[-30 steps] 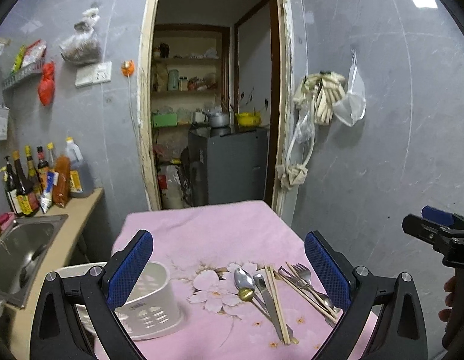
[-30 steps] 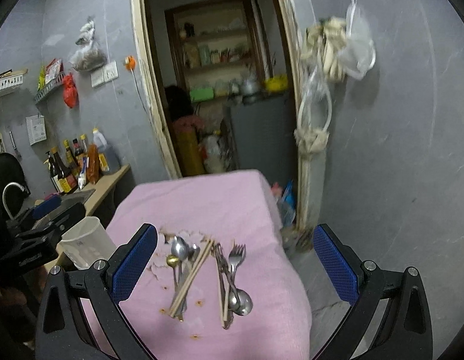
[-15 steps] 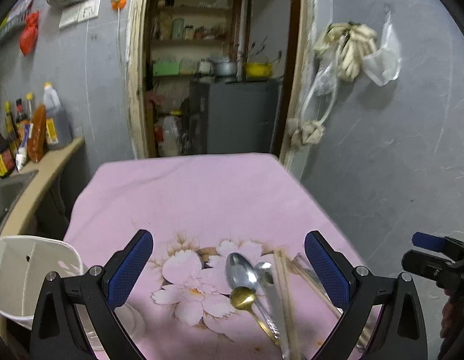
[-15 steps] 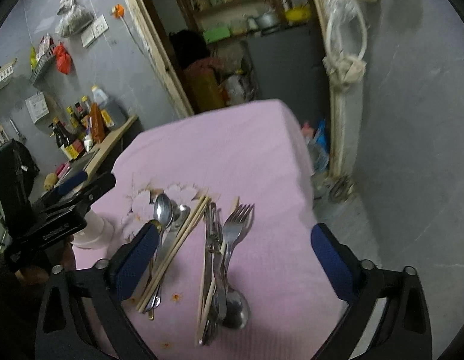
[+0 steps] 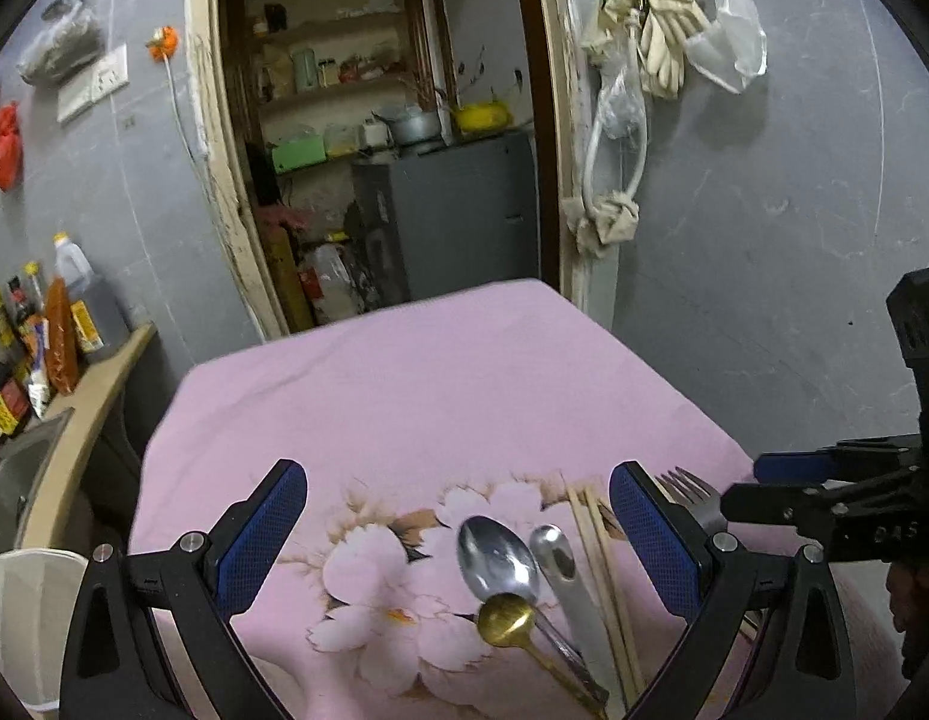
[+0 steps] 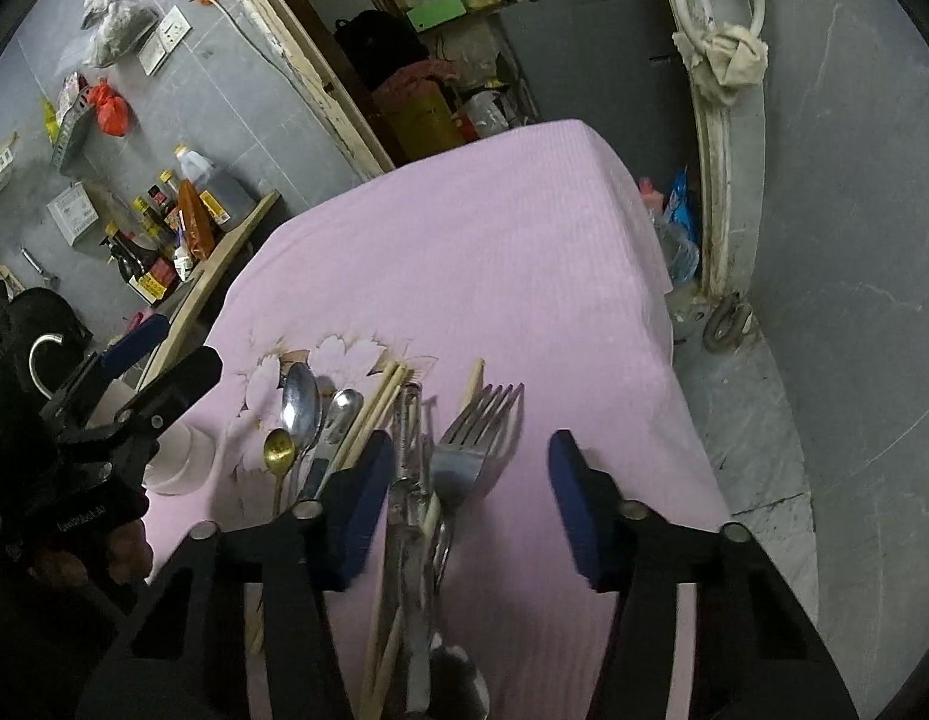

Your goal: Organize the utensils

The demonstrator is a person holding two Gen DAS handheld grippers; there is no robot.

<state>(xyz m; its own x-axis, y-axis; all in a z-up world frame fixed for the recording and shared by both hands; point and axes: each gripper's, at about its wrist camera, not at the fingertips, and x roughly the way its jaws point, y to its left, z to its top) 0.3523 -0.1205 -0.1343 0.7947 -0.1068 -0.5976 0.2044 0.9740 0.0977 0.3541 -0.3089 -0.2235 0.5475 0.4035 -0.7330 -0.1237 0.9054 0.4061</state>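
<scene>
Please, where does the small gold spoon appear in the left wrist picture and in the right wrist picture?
Left wrist view: the small gold spoon lies at bottom centre, its bowl overlapping the silver spoon, between the open left tongs.
Right wrist view: it lies at left of centre, just left of the silver spoon, outside the open right tongs.
Shared landmark: the white flower print on the pink tablecloth.
</scene>
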